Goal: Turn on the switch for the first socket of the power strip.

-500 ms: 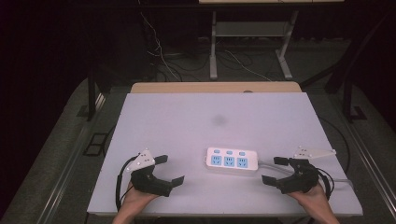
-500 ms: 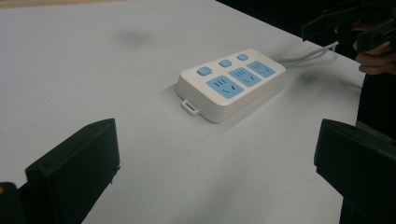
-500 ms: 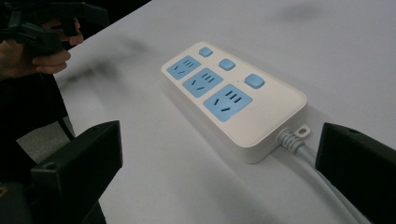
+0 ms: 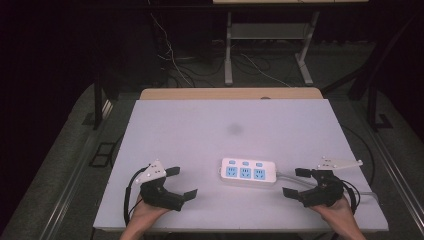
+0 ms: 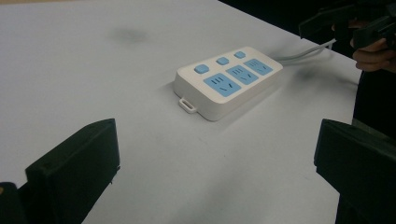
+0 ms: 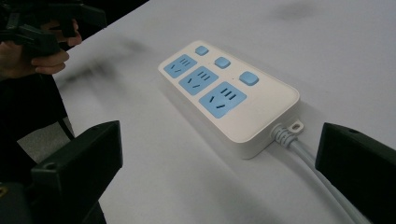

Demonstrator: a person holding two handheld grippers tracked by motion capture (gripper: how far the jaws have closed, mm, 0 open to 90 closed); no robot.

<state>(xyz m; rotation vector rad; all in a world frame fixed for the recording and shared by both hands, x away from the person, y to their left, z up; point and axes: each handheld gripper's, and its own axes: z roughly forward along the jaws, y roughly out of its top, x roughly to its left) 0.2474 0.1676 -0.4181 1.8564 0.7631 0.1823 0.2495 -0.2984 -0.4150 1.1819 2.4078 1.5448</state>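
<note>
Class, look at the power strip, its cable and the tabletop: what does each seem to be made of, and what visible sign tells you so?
Power strip: probably hard moulded plastic, smooth white casing with rounded edges, blue sockets. Cable: likely flexible rubbery sheath, pale and round, curving. Tabletop: matte white board, perhaps laminate; light wood-coloured far edge.

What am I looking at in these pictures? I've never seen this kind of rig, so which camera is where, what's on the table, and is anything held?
There is no robot here. A person holds a two-jaw tool in each hand: the left gripper and the right gripper. The high view comes from a fixed camera above the table, with the person's hands entering at the bottom. The other two pictures come from cameras riding on each gripper, looking out between its own black jaws. On the table lies a white power strip with three blue sockets, three blue buttons and a cable running toward the right gripper. Both grippers are open and hold nothing; the strip lies between them, untouched.
</note>
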